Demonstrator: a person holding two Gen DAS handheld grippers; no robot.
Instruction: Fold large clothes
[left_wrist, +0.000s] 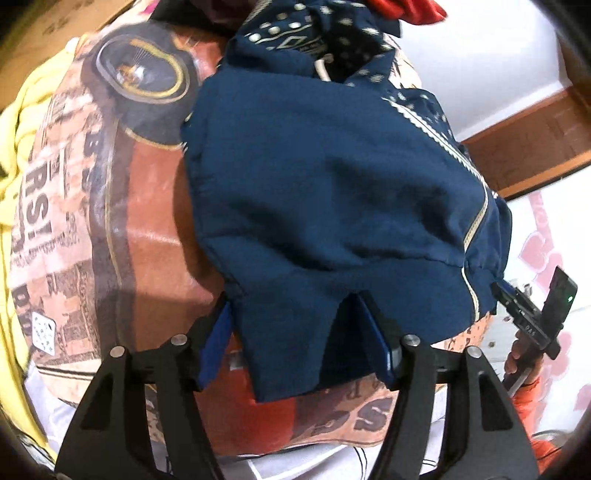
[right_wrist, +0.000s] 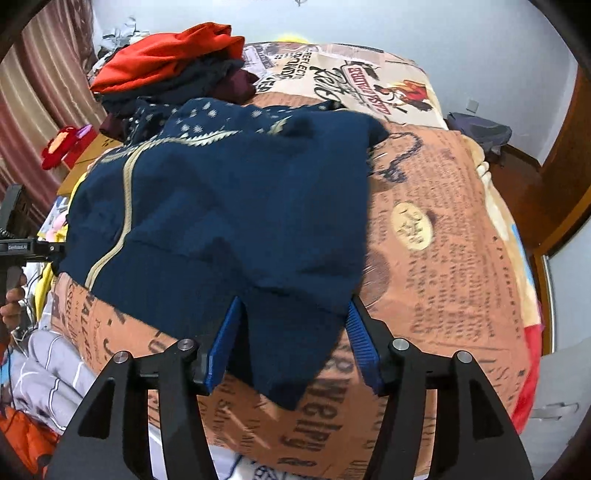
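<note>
A navy blue garment (left_wrist: 332, 192) with cream trim and a dotted pattern lies folded on a printed orange-brown blanket (left_wrist: 147, 236). In the left wrist view its near hem hangs between the blue pads (left_wrist: 212, 347) of my left gripper (left_wrist: 295, 332), which stands open with the pads clear of the cloth. In the right wrist view the same garment (right_wrist: 229, 206) has its near corner drooping between the pads (right_wrist: 364, 347) of my right gripper (right_wrist: 293, 336). That gripper is open too and the cloth is loose between its fingers.
A heap of red and dark clothes (right_wrist: 166, 62) sits at the far end of the blanket (right_wrist: 443, 229). Yellow fabric (left_wrist: 14, 155) lies at the left, and grey striped cloth (right_wrist: 55, 362) near the front. A wooden door frame (left_wrist: 535, 147) and a dark bag (right_wrist: 480, 133) stand beyond the bed.
</note>
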